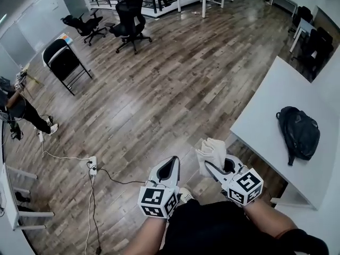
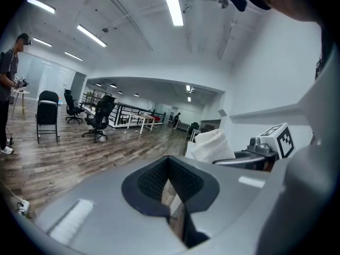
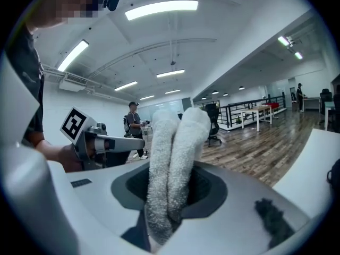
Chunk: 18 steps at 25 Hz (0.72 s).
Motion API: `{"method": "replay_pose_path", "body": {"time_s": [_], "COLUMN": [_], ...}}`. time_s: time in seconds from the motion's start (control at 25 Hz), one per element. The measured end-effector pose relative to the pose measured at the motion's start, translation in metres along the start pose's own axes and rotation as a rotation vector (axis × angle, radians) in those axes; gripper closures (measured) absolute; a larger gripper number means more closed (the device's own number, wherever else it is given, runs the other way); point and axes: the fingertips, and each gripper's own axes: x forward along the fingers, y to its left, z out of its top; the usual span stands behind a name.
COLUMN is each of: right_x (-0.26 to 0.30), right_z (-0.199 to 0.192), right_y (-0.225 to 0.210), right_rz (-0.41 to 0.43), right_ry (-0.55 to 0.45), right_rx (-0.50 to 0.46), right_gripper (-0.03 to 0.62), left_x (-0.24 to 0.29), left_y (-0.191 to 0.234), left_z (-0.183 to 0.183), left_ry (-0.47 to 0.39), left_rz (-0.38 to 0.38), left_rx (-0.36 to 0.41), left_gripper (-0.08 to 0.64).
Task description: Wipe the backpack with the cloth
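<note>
Right claw (image 1: pixel 213 167): clenched on a folded white terry cloth (image 1: pixel 210 150). In the right gripper view the cloth (image 3: pixel 174 163) stands up between the jaws as a doubled roll, well seated and clear of anything else.

Left claw (image 1: pixel 170 168): jaws closed together, nothing between them. It is held just beside the right claw, on its left.

Both claws hang over the wood-plank floor (image 1: pixel 175 94), close to the body and not yet over the white table surface (image 1: pixel 265 110).

Black fabric backpack (image 1: pixel 298 132): lies flat on the surface, to the right of the right claw and further out, well apart from it. No contact with the cloth yet. In the head view its long axis runs diagonally, near end toward the right, with a strap trailing off its near side.

Judgement: the right claw is the nearer one and already carries the cloth, so the reach goes rightward and outward over the surface edge. The left claw is free to steady the backpack. Wiping has not begun.
</note>
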Motion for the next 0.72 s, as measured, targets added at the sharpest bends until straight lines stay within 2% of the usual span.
{"method": "replay_pose_path", "body": {"time_s": [0.44,0.72], "right_x": [-0.141,-0.22], "right_z": [-0.027,-0.049], "right_y": [-0.02,-0.018], "right_rz": [-0.164,-0.241], "right_ry": [-0.045,-0.068], "right_rx": [0.059,0.081], "right_gripper": [0.463,0.463], "left_x": [0.004,-0.012], "left_y": [-0.136,-0.204], "left_z": [-0.023,-0.043], "left_ry": [0.048,0.069], "left_rz": [-0.15,-0.207], "left_rx": [0.047,0.075], "left_gripper": [0.552,0.552]}}
